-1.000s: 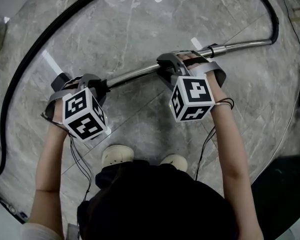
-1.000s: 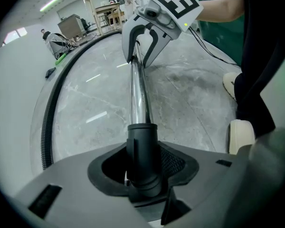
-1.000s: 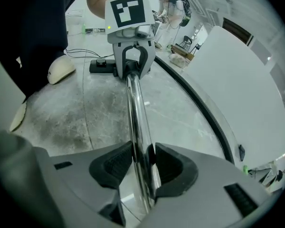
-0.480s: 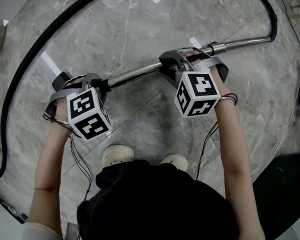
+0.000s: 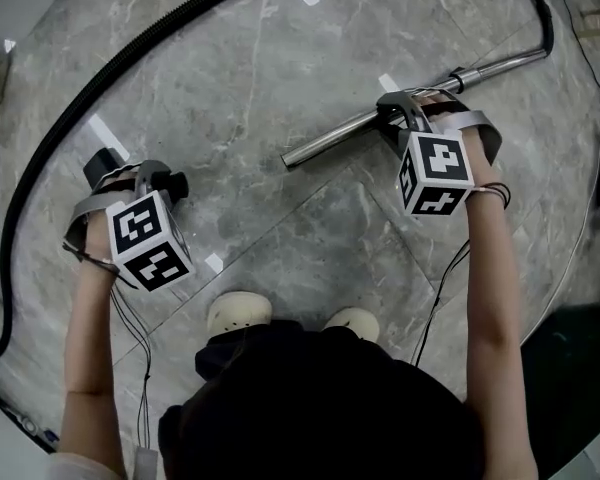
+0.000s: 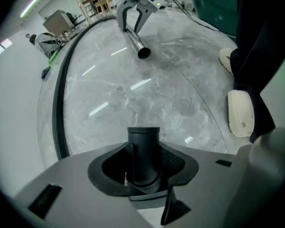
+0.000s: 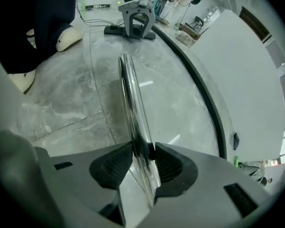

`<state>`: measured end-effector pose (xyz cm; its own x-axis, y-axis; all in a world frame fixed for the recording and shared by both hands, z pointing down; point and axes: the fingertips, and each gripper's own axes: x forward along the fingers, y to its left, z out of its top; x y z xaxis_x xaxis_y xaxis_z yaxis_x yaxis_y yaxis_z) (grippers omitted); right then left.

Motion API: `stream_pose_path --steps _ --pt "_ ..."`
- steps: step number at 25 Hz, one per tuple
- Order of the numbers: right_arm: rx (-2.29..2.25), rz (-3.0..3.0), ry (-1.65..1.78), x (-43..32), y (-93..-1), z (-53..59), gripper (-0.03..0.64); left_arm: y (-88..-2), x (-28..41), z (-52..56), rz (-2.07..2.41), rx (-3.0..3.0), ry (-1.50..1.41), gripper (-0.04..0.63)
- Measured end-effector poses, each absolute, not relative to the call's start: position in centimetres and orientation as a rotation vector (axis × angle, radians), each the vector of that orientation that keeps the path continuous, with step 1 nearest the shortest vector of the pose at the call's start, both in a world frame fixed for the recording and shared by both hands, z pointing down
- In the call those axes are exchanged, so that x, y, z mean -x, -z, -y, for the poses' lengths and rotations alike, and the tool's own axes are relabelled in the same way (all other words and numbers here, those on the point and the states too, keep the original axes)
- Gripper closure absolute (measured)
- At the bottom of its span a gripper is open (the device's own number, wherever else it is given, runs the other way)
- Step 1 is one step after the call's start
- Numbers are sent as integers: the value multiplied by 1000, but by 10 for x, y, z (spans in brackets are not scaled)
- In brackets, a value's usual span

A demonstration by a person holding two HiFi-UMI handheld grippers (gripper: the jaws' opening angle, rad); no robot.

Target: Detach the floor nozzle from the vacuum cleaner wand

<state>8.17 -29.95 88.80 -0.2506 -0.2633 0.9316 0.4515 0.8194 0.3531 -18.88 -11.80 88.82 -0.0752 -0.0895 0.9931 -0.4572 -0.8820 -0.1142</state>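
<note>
Floor nozzle [image 5: 102, 165]: off the wand [image 5: 380, 123], low on the floor at the left.
Left hand-held gripper [image 6: 143, 172]: half-closed, clamped on the nozzle's black neck [image 6: 143, 148].
Right hand-held gripper [image 7: 143, 161]: narrow, pads gripping the chrome wand.
Gap: wand's open end well apart from nozzle.

- Your right gripper [image 5: 412, 120] has carried the wand [image 5: 330, 140] off toward 2 o'clock.
- Your left gripper [image 5: 140, 183] has drawn the floor nozzle [image 5: 102, 165] toward 9 o'clock.
- The wand's open end now lies well apart from the nozzle's neck [image 6: 143, 146].
</note>
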Motion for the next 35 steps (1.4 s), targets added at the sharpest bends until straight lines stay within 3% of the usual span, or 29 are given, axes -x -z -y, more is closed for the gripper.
stream_pose_path --steps 10,22,24,26,30,35 --pt "219 1634 677 -115 -899 263 463 -888 132 172 660 -2148 -1965 416" --pt "177 1649 701 -115 -903 256 462 -896 85 192 613 -2288 -2069 414" --pt "117 1691 681 -114 -902 258 459 -898 82 191 615 -2308 -2057 388" --pt "61 1721 672 -115 -899 260 451 -899 78 189 619 -2334 -2023 312" --pt "-27 1811 634 -113 -882 254 436 -885 63 187 627 -2423 -1771 291" --pt "-283 2208 358 -98 -806 252 437 -815 44 203 721 -2525 -1191 293"
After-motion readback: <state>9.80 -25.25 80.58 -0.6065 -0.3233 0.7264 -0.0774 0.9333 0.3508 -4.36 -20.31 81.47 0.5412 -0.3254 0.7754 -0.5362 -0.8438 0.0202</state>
